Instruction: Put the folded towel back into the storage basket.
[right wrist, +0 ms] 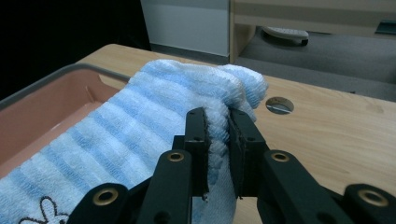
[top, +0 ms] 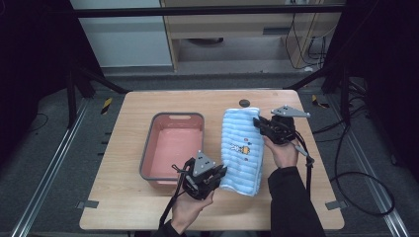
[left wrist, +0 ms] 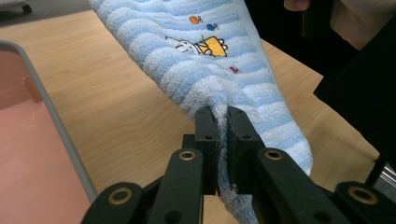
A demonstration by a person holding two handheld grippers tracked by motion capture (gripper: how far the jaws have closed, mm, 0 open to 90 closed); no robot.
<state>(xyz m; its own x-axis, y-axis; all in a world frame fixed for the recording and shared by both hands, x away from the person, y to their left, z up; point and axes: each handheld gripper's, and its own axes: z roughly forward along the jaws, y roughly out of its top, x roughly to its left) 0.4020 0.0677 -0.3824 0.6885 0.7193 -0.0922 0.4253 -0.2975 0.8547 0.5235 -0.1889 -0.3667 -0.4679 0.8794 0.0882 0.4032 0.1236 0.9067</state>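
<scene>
On the wooden surface (top: 133, 202), right of a pink basin (top: 173, 145): one blue striped towel (top: 242, 148) (embroidered cartoon motif), lying lengthwise. Left claw (top: 221, 171) pinches its near edge; right claw (top: 258, 122) clamps its far corner.

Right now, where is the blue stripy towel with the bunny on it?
In the high view, the towel lies on the table's right half, just right of the pink tub, pinched by the left gripper at its near end and the right gripper at its far end.
</scene>
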